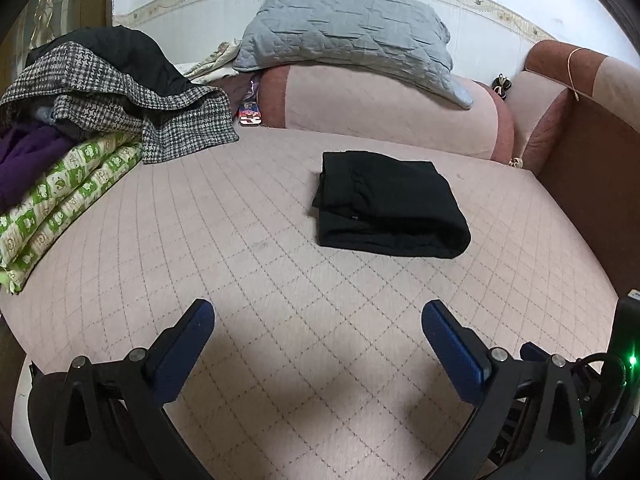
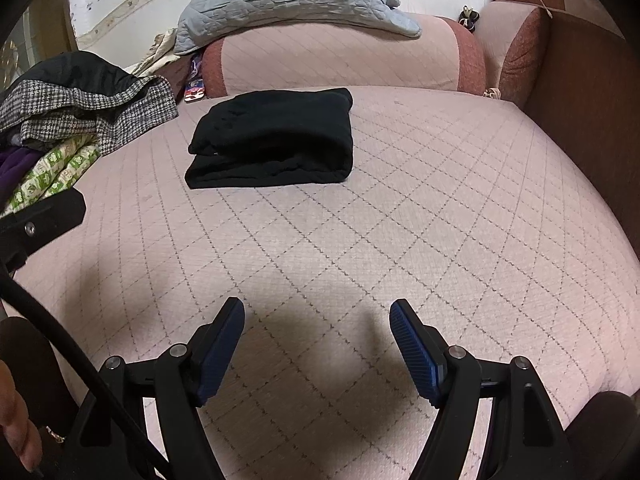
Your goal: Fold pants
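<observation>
The black pants (image 1: 390, 204) lie folded into a compact rectangle on the pink quilted bed (image 1: 260, 280). They also show in the right wrist view (image 2: 276, 140), left of centre. My left gripper (image 1: 318, 314) is open and empty, held above the bed well short of the pants. My right gripper (image 2: 317, 312) is open and empty too, also well back from the pants. Neither gripper touches the fabric.
A pile of clothes and a green patterned blanket (image 1: 68, 184) sits at the left. A pink bolster (image 1: 384, 108) with a grey quilted pillow (image 1: 348, 36) lies behind the pants. A brown sofa arm (image 1: 592, 184) bounds the right side.
</observation>
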`<state>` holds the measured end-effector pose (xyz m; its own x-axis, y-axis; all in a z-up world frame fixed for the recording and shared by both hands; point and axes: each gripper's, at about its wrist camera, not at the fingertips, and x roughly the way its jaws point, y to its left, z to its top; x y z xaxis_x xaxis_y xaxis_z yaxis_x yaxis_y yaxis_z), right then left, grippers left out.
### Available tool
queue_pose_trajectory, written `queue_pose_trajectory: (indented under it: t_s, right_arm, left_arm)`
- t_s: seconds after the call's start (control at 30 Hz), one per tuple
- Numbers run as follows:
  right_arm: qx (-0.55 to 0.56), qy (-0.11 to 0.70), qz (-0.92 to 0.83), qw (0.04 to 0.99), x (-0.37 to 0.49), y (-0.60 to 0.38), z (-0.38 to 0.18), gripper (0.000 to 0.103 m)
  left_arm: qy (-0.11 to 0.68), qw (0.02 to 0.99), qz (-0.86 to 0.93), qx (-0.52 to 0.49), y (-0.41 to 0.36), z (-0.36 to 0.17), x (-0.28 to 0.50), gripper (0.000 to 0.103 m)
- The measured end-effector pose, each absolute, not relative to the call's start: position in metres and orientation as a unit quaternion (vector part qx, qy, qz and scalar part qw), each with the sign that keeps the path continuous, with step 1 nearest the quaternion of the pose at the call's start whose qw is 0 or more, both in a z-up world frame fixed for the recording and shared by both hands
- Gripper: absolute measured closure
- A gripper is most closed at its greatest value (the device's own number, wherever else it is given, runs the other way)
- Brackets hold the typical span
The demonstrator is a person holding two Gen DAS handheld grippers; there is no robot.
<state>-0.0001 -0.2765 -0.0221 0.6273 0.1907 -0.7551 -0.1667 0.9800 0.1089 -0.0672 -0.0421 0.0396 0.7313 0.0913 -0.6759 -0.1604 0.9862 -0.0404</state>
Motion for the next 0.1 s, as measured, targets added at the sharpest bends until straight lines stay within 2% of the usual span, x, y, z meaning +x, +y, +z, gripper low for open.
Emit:
queue_pose_trajectory:
  t_s: [0.1]
  right_arm:
    - [0.011,0.42,0.101,0.902,-0.0012,-0.2747,-0.0224,0.022]
  left_arm:
    - [0.371,0.925,0.066,-0.051,-0.0412,0.0345,-0.065,0.0]
